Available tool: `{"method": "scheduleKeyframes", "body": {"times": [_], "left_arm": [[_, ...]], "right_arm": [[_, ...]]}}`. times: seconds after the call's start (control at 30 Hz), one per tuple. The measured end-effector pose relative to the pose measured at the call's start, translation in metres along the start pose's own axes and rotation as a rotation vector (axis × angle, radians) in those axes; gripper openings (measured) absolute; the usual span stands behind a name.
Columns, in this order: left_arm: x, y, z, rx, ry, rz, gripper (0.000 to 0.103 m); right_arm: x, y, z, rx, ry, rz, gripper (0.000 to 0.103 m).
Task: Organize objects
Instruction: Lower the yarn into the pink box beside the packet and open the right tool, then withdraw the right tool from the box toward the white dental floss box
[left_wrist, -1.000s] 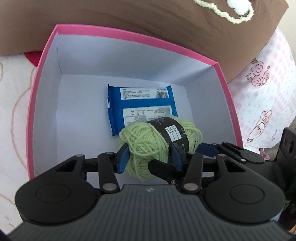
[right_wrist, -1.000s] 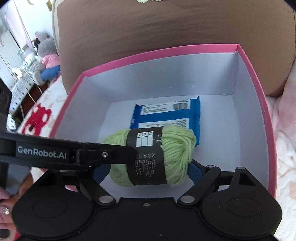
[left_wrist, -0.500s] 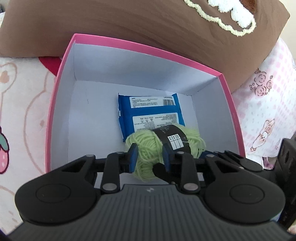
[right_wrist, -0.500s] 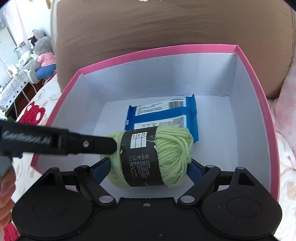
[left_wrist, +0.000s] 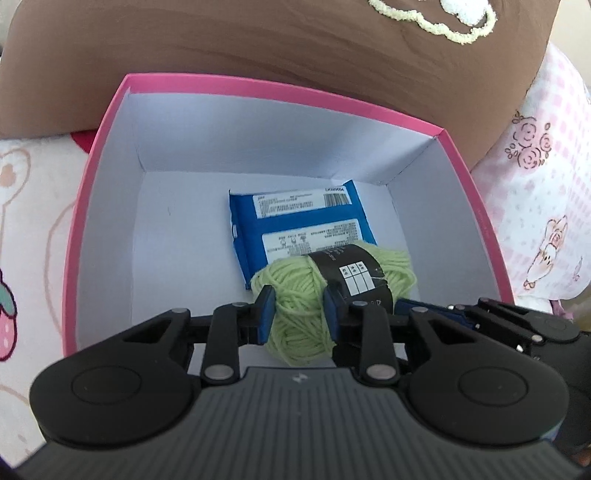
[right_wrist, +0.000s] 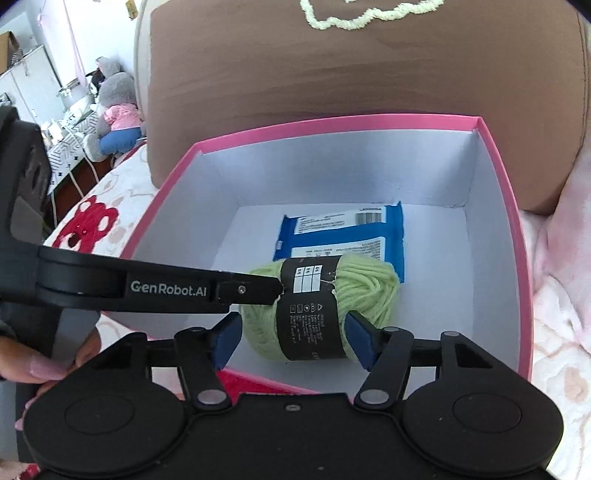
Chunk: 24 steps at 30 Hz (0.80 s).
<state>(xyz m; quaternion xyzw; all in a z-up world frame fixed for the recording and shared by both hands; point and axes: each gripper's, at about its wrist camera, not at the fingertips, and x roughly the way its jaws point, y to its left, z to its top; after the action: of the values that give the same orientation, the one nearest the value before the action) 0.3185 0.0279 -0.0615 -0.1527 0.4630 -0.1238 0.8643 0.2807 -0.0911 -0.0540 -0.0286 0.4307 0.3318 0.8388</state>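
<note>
A ball of light green yarn (left_wrist: 332, 291) with a black paper band is held above the near part of a pink box (left_wrist: 92, 192) whose inside is white. The left gripper (left_wrist: 298, 319) is clamped on the yarn's near left end, its blue pads (left_wrist: 266, 314) pressed into the strands. The right gripper (right_wrist: 295, 341) is set around the banded middle of the yarn; its jaws have just been closing with the yarn between them. From the right wrist view its right pad (right_wrist: 360, 338) appears to touch the band, while a narrow gap seems to be left at the other pad, so a firm grip cannot be told with certainty. A blue packet (left_wrist: 295, 221) with white printed labels is laid flat on the box floor, partly hidden behind the yarn. The box is placed on a bed cover (left_wrist: 33, 192) printed with pink and red figures, and a brown cushion (left_wrist: 258, 40) is seen just behind it. Fingers of a hand (right_wrist: 48, 363) are seen at the left edge of the right wrist view.
</note>
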Motion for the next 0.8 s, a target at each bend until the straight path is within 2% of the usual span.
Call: {"method": "scheduleKeyframes", "body": {"times": [0.17,0.23,0.37,0.43,0.53,0.8], "left_arm": [[-0.014,0.005,0.003,-0.030,-0.009,0.019,0.032],[-0.022,0.007,0.002,-0.037,0.004,0.034,0.044],[-0.038,0.015,-0.005,-0.108,0.057,-0.025,0.047],[-0.050,0.013,-0.009,-0.085,0.053,-0.027,0.053],[-0.071,0.007,-0.013,-0.019,0.037,0.011,0.059],[-0.119,-0.008,-0.017,0.056,0.017,0.032,0.065]], "right_arm": [[-0.009,0.003,-0.003,0.018,-0.022,-0.016,0.068],[-0.018,0.008,-0.005,-0.007,-0.042,-0.047,0.073],[-0.040,0.020,-0.010,-0.057,-0.091,-0.141,0.077],[-0.050,0.025,-0.013,-0.082,-0.099,-0.159,0.077],[-0.065,0.033,-0.017,-0.124,-0.122,-0.185,0.077],[-0.102,0.053,-0.023,-0.161,-0.157,-0.215,0.080]]}}
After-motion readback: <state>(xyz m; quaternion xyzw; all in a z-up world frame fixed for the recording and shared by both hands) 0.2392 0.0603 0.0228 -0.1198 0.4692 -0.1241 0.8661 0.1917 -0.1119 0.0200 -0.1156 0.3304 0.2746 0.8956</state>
